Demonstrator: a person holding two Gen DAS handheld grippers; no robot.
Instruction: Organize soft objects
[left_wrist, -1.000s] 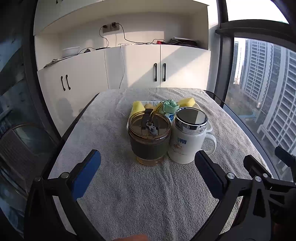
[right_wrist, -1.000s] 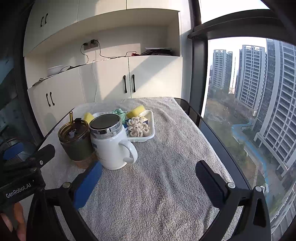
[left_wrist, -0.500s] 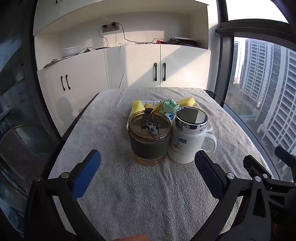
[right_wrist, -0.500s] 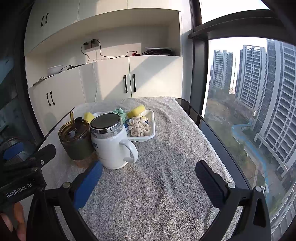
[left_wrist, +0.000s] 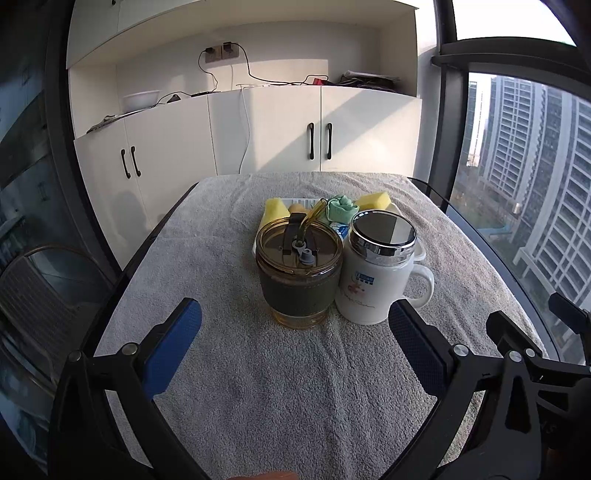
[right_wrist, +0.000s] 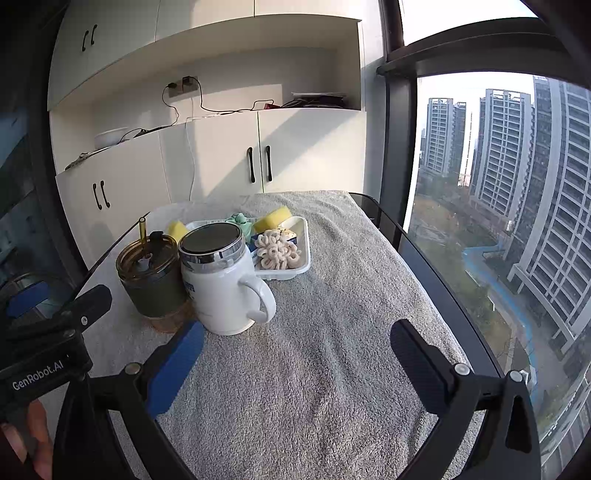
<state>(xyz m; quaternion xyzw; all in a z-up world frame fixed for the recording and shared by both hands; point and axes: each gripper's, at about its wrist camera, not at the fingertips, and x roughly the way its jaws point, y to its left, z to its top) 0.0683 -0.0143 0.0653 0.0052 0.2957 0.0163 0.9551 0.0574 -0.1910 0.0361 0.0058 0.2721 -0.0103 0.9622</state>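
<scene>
A white tray (right_wrist: 303, 242) sits mid-table and holds soft things: two yellow sponges (right_wrist: 273, 218) (left_wrist: 276, 210), a green scrunchie (right_wrist: 239, 220) (left_wrist: 340, 207) and a cream knitted piece (right_wrist: 277, 251). In front of it stand a brown glass cup with a lid and straw (left_wrist: 299, 271) (right_wrist: 151, 277) and a white lidded mug (left_wrist: 380, 273) (right_wrist: 221, 280). My left gripper (left_wrist: 293, 328) is open and empty, just short of the two cups. My right gripper (right_wrist: 295, 347) is open and empty, to the right of the mug.
A grey towel (left_wrist: 295, 387) covers the table, which has dark edges left and right (right_wrist: 424, 266). White cabinets (left_wrist: 258, 133) stand behind. A large window (right_wrist: 498, 184) runs along the right. The left gripper's body (right_wrist: 48, 350) shows at the right view's left edge.
</scene>
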